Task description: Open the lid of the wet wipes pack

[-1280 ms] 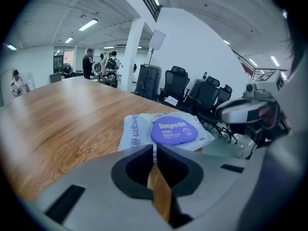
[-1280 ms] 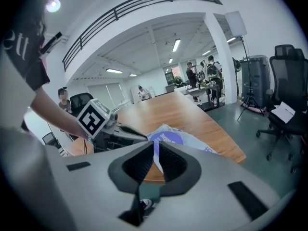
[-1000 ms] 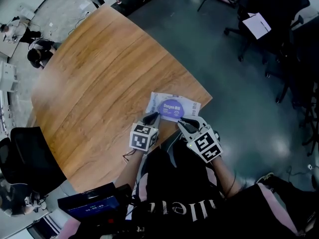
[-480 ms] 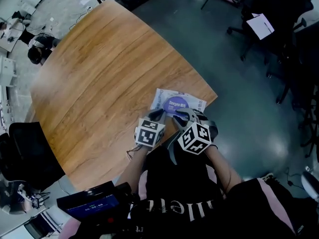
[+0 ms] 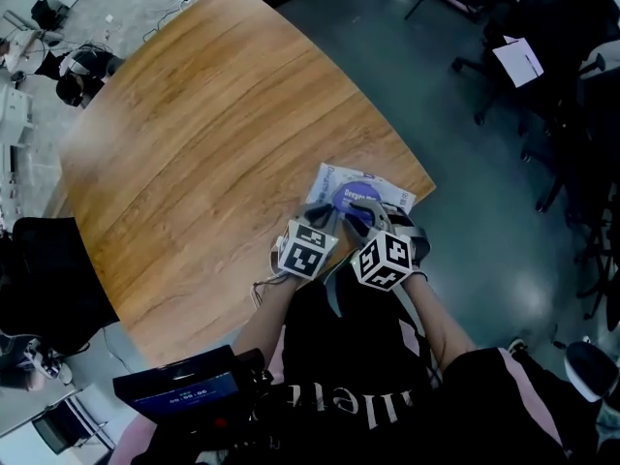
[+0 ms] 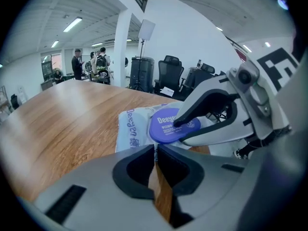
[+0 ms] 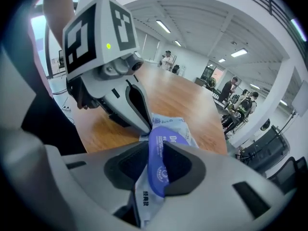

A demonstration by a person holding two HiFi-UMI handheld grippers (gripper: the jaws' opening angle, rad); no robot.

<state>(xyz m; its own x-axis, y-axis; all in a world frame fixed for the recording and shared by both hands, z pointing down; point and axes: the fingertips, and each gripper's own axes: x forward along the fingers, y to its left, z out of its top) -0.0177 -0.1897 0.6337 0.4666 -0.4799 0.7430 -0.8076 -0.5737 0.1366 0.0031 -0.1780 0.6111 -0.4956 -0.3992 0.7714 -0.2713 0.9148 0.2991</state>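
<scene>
**Right hand-held gripper** (image 7: 155,150): the jaws are opening, with the purple lid (image 6: 166,129) between them. One fingertip (image 6: 179,122) rests on the lid's top face. I observe no clamp.

**Change:** a second ago this gripper stood off the pack's near right side. It has since come in, rolled, and now straddles the lid.

**Left hand-held gripper** (image 6: 155,149): the jaws are pressed together, tips at the near edge of the wet wipes pack (image 6: 131,129). I cannot tell whether they nip the film. Its position is unchanged.

**Pack:** it lies flat at the near right corner of the table (image 5: 213,134), with the lid seated and closed.

**Judgement:** the approach is complete and the lift has not begun. The rim must be caught next while the left steadies the pack.
</scene>
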